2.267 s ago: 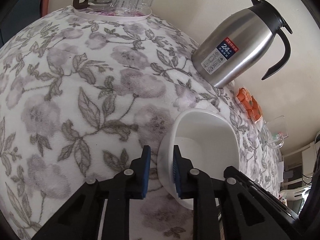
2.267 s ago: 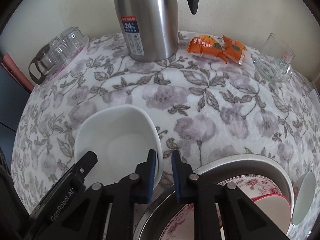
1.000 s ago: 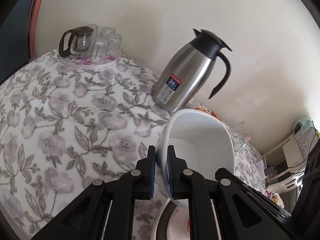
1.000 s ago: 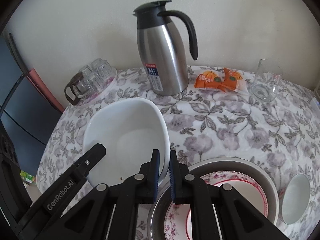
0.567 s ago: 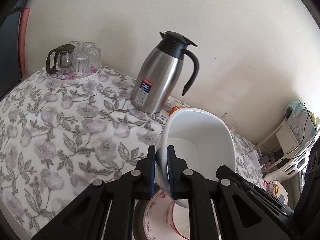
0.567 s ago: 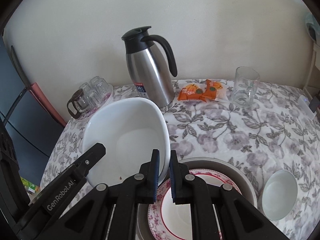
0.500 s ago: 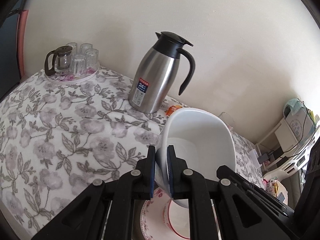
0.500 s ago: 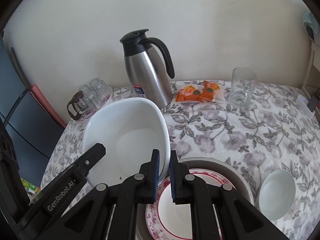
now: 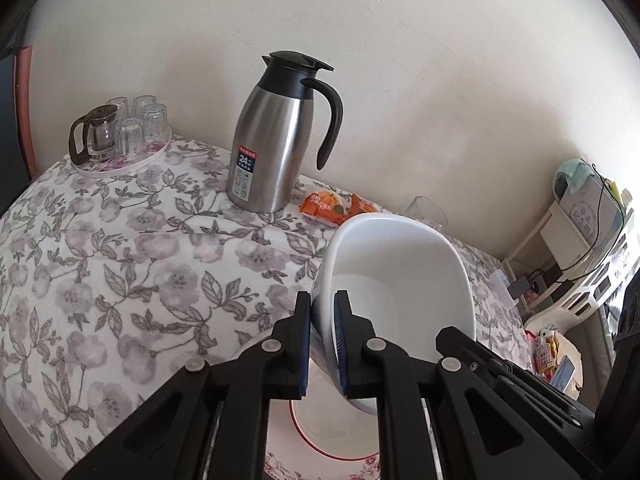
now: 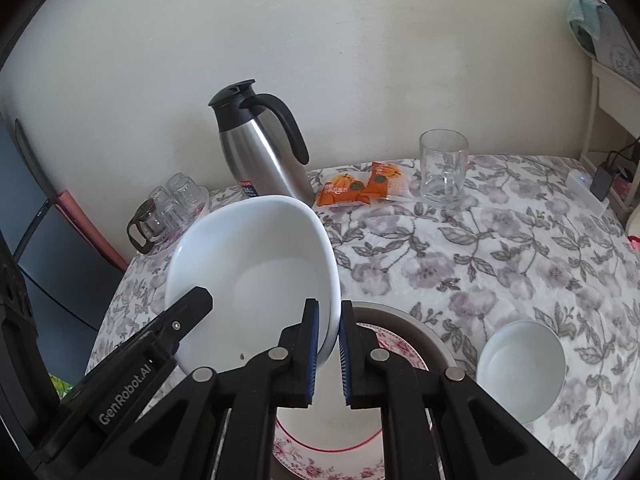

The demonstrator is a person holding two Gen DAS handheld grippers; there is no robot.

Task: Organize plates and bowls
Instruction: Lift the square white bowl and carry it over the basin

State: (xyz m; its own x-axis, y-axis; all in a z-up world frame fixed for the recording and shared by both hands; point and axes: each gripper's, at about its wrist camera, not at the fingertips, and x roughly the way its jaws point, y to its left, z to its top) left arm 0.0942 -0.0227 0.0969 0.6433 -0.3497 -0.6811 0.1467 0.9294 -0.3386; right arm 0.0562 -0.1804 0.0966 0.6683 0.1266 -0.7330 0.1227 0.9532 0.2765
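A large white bowl (image 9: pixel 396 276) is held in the air by both grippers. My left gripper (image 9: pixel 322 316) is shut on its left rim. My right gripper (image 10: pixel 329 328) is shut on its right rim (image 10: pixel 256 268). Below the bowl sits a stack: a metal basin (image 10: pixel 428 336) holding a floral plate (image 10: pixel 304 464) and a red-rimmed white plate (image 9: pixel 332 436). A small white bowl (image 10: pixel 520 368) stands on the tablecloth to the right of the stack.
A steel thermos jug (image 9: pixel 276 140) stands at the back by the wall. A tray of glasses with a small glass pot (image 9: pixel 120 132) is at the back left. Orange snack packs (image 10: pixel 360 186) and a glass mug (image 10: pixel 442 172) lie at the back right.
Both grippers have lifted the large white bowl off the cloth and carried it right, over the basin stack. The small white bowl has come into fuller view.
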